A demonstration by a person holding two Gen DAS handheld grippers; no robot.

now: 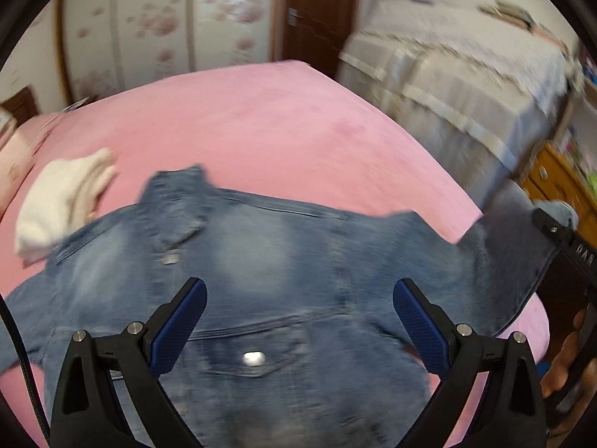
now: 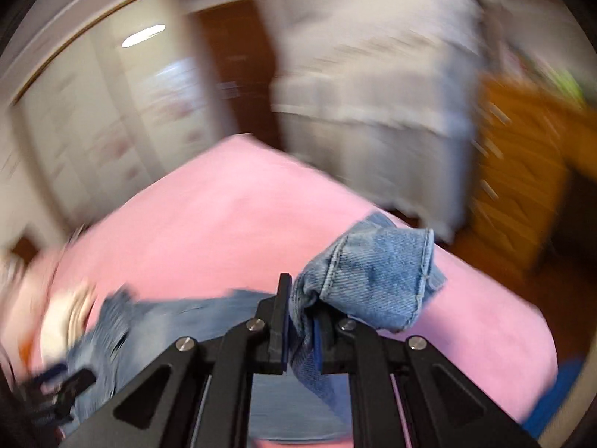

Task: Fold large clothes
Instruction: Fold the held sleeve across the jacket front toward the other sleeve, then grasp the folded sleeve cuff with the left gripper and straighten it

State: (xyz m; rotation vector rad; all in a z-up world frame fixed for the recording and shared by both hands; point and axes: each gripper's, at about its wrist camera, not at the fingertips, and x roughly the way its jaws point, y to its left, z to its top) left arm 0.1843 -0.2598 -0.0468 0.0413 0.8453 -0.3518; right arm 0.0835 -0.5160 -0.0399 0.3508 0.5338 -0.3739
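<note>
- On the pink bed [image 1: 283,127], a blue denim jacket [image 1: 261,261] lies spread across the near part of the cover, chest pocket with a metal snap facing up.
- Left hand-held gripper [image 1: 300,295]: fingers wide apart, blue pads [image 1: 179,328] showing, hovering above the jacket body, nothing between them.
- Right hand-held gripper [image 2: 301,321]: fingers pressed together on a jacket sleeve [image 2: 377,280]; the cuff bunches out past the fingertips, raised above the bed cover.
- In the left wrist view that sleeve stretches to the right off the jacket body, toward the right hand-held gripper at the frame edge; the person's fingers show on its handle.
- Folded white garment [image 1: 63,205] sits on the bed at far left, just beside the jacket's other shoulder; cannot tell if they touch.
- Pink pillow [image 1: 15,156] at the left edge of the bed, partly cut off.
- Behind the bed: floral wardrobe [image 1: 160,22], dark wooden door [image 1: 317,11], a second bed with a pale lace cover [image 1: 466,74], and an orange wooden cabinet [image 1: 556,179] at right.
- Right wrist view is heavily blurred; background detail there is not readable.
- Jacket collar points toward the far side of the bed, hem toward the camera.
</note>
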